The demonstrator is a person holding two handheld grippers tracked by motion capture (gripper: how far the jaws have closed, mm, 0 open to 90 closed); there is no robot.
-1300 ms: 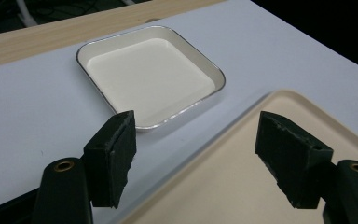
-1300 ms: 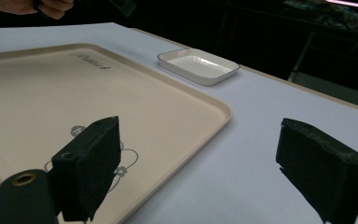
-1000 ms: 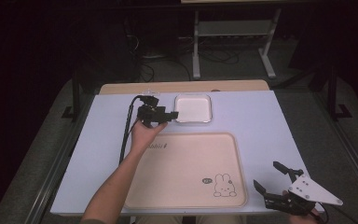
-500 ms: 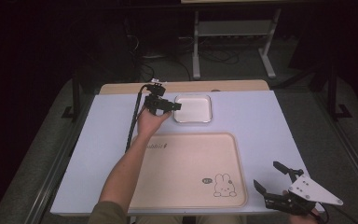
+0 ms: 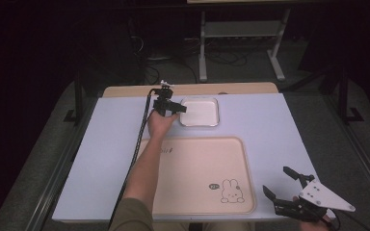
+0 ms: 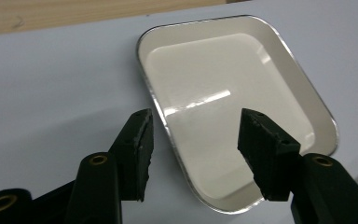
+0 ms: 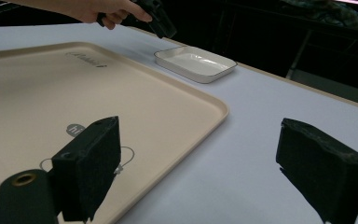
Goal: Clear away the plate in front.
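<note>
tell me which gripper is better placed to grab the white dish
Left. The left gripper is at the white dish, its jaws astride the near rim and just closing, not yet gripping. The right gripper sits open past the beige tray.

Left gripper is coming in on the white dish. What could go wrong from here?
1. The left gripper straddles the dish's thin near rim, jaws just closing but not yet touching; a shallow bite may slip off.
2. Gripped at one edge, the dish may tilt or scrape the table.
3. The beige tray lies close by; a dragged dish might catch its raised rim.
</note>
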